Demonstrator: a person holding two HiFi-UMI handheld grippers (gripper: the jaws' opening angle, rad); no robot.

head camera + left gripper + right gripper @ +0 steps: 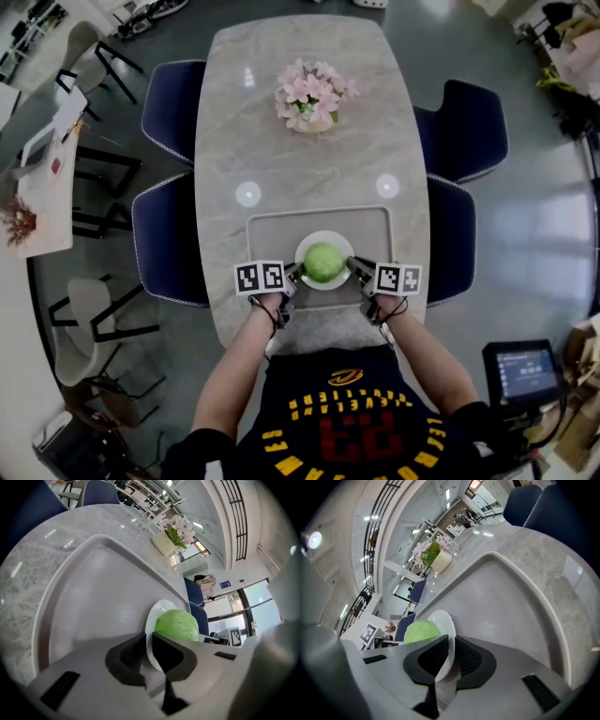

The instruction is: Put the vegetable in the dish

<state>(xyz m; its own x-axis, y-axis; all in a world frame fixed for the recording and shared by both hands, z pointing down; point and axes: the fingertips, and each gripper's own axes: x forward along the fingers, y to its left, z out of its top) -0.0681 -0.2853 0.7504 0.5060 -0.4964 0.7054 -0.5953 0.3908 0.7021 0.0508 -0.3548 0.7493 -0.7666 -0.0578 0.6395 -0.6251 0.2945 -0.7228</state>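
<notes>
Marble desk (281, 141) with flowers (314, 94) far off and a tray (267, 234) near. On the tray, the vegetable (323, 262) sits in the dish (323, 236). The left tongs (292, 275) and right tongs (354, 267) clamp opposite rims of it.

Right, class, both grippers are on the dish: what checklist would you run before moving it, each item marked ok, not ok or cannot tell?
1. The vegetable sits in the dish: ok.
2. The left gripper has its jaws shut on the dish's rim: ok.
3. The right gripper has its jaws shut on the opposite rim: ok.
4. The dish lies within the outline of the tray: ok.
5. The dish is lifted clear of the tray: cannot tell.
6. The flowers stand well away from the dish: ok.
</notes>
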